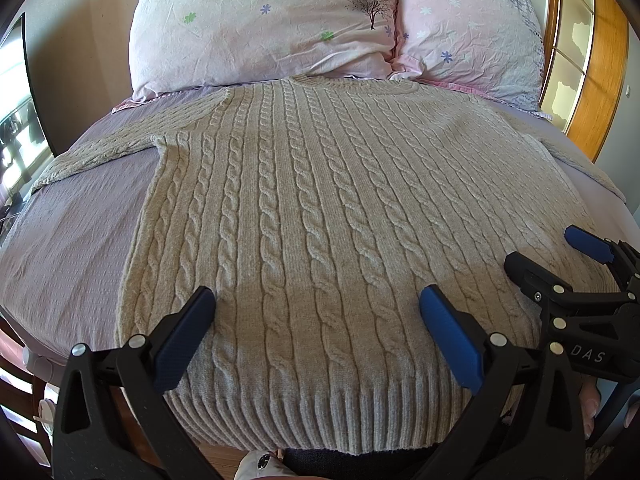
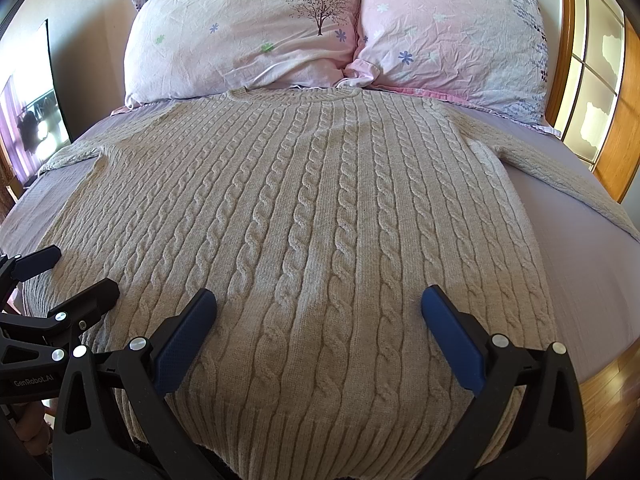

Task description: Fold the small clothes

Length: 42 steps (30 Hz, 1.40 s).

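Just ahead: sweater [image 1: 320, 208] flat, beneath both tools, seemingly untouched.

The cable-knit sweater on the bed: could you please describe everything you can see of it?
The beige cable-knit sweater looks like thick, soft wool, with vertical rope-like cables, a ribbed hem nearest the cameras and a round ribbed neckline by the pink floral pillows. It lies flat and unfolded on the lilac bedsheet, sleeves spread to both sides. Both claws hover open near the hem.

Bare sheet [image 2: 580, 264] flanks sweater [image 2: 304, 220]; pillows [image 2: 248, 40] block far end.
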### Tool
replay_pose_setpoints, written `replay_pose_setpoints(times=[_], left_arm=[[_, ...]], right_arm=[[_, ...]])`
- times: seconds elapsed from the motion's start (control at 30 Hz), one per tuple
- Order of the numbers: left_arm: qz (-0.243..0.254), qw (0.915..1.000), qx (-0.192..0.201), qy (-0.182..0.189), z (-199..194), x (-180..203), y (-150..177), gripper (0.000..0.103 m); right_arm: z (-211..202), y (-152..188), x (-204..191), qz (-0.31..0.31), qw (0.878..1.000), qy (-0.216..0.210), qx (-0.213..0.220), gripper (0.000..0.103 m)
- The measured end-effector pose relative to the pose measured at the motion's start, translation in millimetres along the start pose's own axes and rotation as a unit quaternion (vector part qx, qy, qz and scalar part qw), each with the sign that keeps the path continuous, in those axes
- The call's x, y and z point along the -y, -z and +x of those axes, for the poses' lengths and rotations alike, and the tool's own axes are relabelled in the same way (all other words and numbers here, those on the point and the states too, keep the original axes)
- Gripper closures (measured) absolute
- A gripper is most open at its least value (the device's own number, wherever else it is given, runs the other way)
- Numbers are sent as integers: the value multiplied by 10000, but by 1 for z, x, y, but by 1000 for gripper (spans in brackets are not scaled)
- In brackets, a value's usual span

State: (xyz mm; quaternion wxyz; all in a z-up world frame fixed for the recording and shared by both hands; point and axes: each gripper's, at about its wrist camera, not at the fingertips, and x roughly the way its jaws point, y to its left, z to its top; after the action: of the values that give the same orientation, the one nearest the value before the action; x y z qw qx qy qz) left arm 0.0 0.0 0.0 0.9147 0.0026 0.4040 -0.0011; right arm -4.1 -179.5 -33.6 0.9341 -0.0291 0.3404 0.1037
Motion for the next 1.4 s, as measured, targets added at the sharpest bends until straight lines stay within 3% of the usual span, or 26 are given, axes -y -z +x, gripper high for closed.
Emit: replay_pose_setpoints(times=[1.4], left_arm=[[56,10000,-33,25,-1,0,-2,2]], right_arm=[[1,2,-2,-100,9999,-73,-8,1]])
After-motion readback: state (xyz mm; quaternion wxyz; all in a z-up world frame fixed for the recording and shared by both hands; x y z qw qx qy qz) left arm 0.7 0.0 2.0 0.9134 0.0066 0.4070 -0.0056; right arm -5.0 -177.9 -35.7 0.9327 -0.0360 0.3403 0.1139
